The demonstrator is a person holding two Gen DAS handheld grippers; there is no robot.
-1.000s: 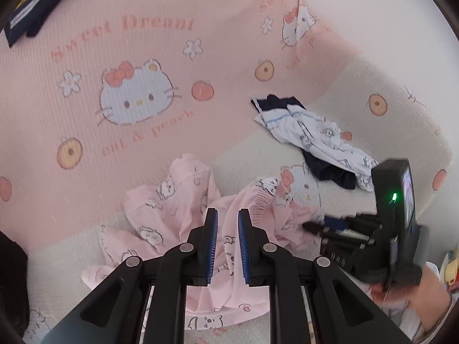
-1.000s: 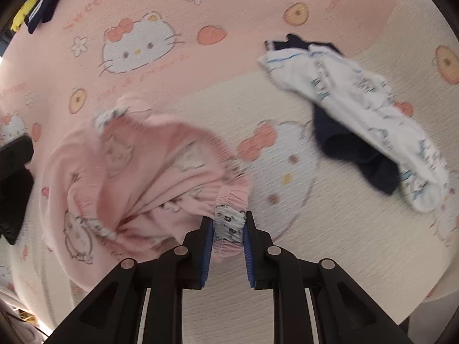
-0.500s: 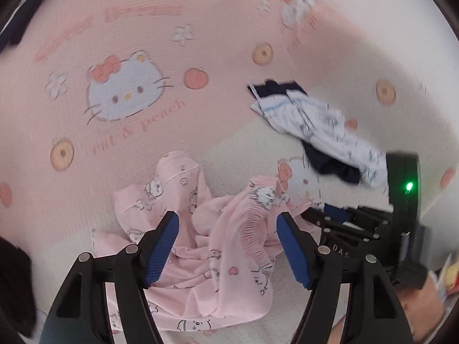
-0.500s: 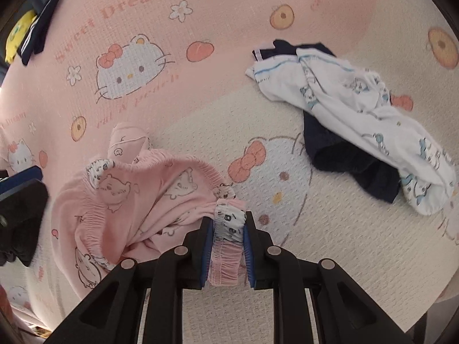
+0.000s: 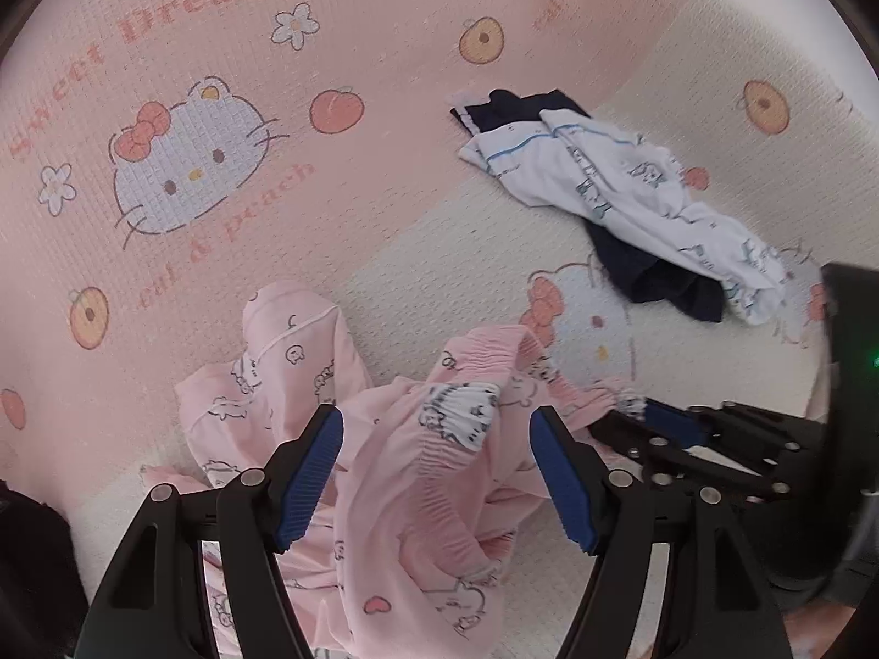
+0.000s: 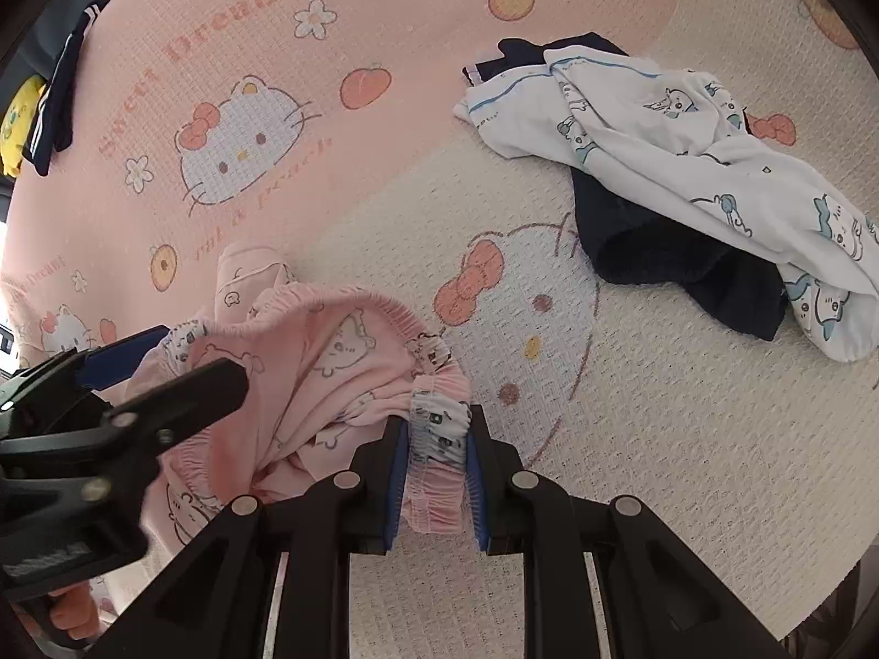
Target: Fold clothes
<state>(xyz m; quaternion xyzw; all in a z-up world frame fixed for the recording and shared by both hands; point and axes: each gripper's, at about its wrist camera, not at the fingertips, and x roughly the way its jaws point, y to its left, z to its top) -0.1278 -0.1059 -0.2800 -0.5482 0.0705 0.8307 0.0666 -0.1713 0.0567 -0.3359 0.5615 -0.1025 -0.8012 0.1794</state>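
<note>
A: Where are the pink pants (image 5: 417,472)?
B: Low in the middle, all bunched. The right gripper (image 6: 437,475) pinches the waistband. The left gripper (image 5: 437,472) gapes wide right over it, nearer.

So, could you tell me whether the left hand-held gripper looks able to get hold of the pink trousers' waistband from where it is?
Probably yes: the left hand-held gripper is open, with the pink trousers' waistband bunched just ahead of its fingertips and nothing between them.
</note>
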